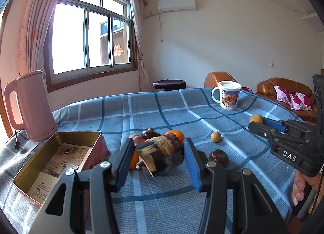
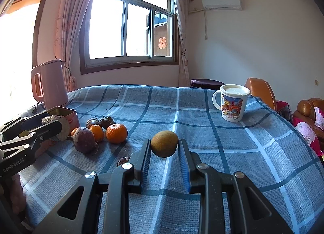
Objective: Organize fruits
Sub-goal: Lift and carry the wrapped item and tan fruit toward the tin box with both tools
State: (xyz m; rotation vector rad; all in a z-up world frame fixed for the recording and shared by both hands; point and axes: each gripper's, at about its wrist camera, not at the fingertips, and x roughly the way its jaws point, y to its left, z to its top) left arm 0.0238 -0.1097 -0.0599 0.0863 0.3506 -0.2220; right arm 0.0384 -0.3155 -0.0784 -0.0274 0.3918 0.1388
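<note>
My left gripper (image 1: pixel 160 153) is shut on a dark purple, partly peeled root-like fruit (image 1: pixel 162 154) and holds it above the cloth, right of an open gold tin box (image 1: pixel 58 165). My right gripper (image 2: pixel 164 149) is shut on a small round tan fruit (image 2: pixel 164 143), held above the table; it also shows in the left wrist view (image 1: pixel 256 119). On the cloth lie oranges (image 2: pixel 116 136), a reddish-brown root (image 2: pixel 84 140), dark chestnut-like fruits (image 2: pixel 107 121), another small tan fruit (image 1: pixel 215 137) and a dark brown fruit (image 1: pixel 218 157).
A pink kettle (image 1: pixel 33 106) stands behind the tin at the left. A lidded cartoon mug (image 2: pixel 232 102) stands at the far right of the blue plaid table (image 2: pixel 243 153). Brown sofas with pink cushions (image 1: pixel 291 96) lie beyond the table's right edge.
</note>
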